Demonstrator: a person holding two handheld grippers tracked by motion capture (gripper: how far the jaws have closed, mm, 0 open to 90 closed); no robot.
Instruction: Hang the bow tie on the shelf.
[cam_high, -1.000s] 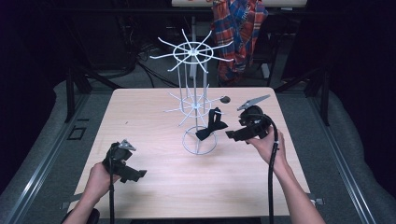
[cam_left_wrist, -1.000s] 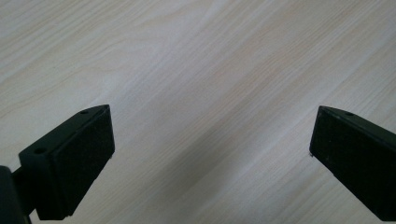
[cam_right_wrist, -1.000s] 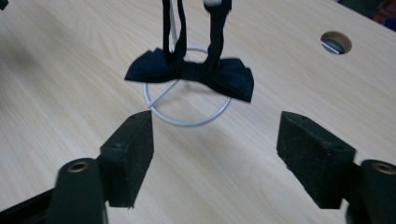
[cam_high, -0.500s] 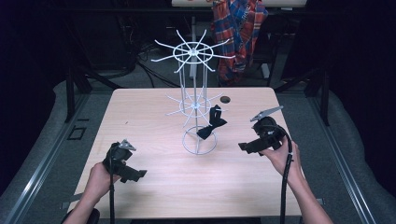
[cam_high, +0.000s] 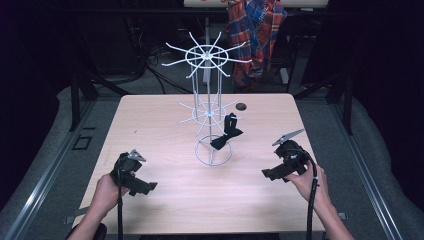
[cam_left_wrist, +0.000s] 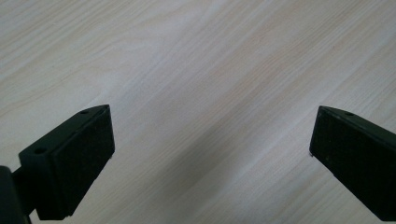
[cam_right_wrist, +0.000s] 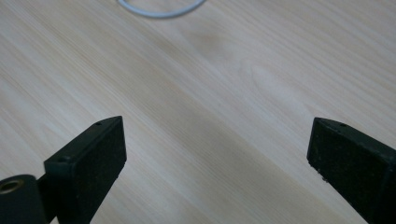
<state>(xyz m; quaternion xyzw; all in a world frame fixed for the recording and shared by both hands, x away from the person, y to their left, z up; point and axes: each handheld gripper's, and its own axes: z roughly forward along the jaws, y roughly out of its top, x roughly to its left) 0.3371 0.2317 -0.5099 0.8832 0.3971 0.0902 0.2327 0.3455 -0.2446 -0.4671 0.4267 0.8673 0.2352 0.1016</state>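
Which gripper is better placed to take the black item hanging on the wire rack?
Probably right: the right gripper is open and nearer the black item, rack base ahead.

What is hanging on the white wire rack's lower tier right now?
One black object hangs from a lower spoke of the white wire rack, over its ring base. I can't tell exactly what it is. The upper tier's spokes look bare.

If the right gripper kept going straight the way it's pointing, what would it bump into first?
Probably the bare light wooden table: the right gripper, jaws wide apart, looks down onto it. The white wire rack's base ring lies farther ahead, though depth is unclear.
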